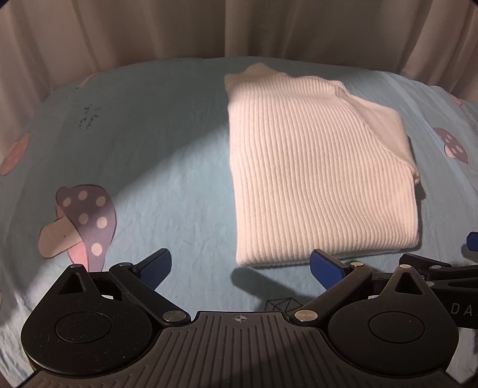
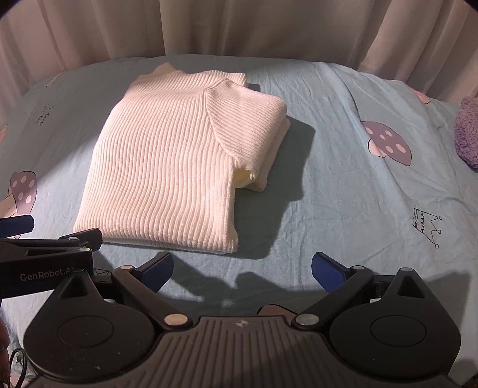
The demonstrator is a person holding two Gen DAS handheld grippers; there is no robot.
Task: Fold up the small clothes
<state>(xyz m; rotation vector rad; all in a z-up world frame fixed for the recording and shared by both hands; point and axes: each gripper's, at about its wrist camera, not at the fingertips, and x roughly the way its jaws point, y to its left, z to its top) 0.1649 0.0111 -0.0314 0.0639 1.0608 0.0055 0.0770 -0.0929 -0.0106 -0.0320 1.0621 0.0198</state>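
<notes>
A white ribbed knit sweater (image 1: 316,167) lies folded into a rectangle on the light blue bedsheet (image 1: 167,167). It also shows in the right wrist view (image 2: 176,161), with a sleeve folded over its right side. My left gripper (image 1: 240,270) is open and empty, just in front of the sweater's near edge. My right gripper (image 2: 242,271) is open and empty, in front of the sweater's near right corner. The left gripper's body (image 2: 44,259) shows at the left edge of the right wrist view.
The sheet carries mushroom prints (image 1: 83,221) and a small crown drawing (image 2: 425,225). A purple fluffy item (image 2: 467,131) lies at the far right. Beige curtains (image 2: 239,27) hang behind the bed.
</notes>
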